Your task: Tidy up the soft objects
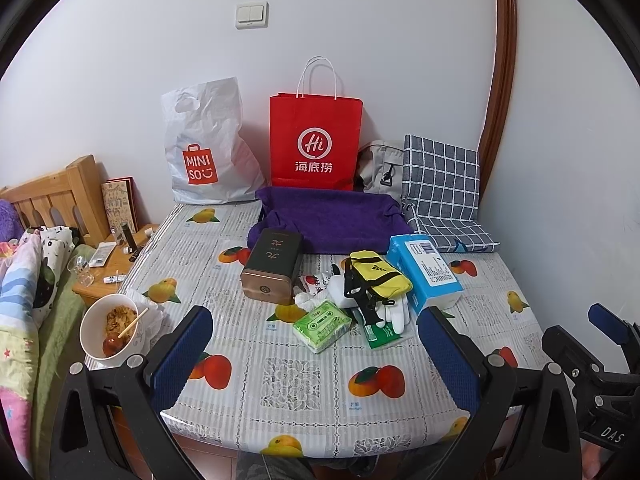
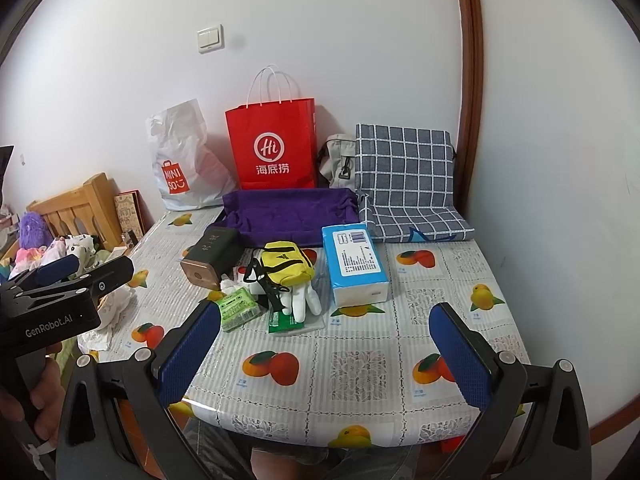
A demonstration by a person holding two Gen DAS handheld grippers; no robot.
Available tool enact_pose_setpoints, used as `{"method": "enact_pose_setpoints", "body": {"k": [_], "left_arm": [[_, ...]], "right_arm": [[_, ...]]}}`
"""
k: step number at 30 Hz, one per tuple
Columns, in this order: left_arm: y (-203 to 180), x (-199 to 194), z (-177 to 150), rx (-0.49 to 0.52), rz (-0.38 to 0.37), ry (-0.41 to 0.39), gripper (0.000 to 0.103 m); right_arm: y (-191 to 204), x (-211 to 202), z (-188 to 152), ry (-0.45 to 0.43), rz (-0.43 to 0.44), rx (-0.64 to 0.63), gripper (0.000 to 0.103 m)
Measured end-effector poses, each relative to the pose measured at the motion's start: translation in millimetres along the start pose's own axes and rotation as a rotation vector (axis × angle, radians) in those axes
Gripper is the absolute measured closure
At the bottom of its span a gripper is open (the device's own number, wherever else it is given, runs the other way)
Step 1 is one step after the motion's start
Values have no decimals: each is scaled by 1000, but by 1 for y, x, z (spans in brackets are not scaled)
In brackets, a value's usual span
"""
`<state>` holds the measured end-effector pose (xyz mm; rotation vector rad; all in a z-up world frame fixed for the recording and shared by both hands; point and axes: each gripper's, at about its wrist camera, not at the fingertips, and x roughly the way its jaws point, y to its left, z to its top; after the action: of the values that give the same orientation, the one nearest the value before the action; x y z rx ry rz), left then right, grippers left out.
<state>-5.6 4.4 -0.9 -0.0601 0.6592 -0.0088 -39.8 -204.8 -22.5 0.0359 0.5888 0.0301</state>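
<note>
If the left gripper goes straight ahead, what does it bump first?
Probably the green tissue pack, lying just ahead between the left gripper's open jaws. Depth is hard to judge.

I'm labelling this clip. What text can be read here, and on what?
"MINISO": white plastic bag.
"Hi" and "海底捞": red paper bag.
"GenRobot.AI": left gripper body.
"DAS": right gripper body.
Too small or blurred: blue tissue pack, green tissue packet, dark tin, tablecloth captions.

"MINISO" on white plastic bag (image 1: pixel 206 148), "Hi 海底捞" on red paper bag (image 1: pixel 315 144).
</note>
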Motion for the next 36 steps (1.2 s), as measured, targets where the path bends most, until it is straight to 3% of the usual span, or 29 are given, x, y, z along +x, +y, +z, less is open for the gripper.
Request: {"method": "enact_pose_setpoints", "body": {"k": [36], "left_arm": [[0, -2, -4, -2, 3, 2, 0]], "right_arm": [[3, -4, 0, -1, 14, -7, 0]]}}
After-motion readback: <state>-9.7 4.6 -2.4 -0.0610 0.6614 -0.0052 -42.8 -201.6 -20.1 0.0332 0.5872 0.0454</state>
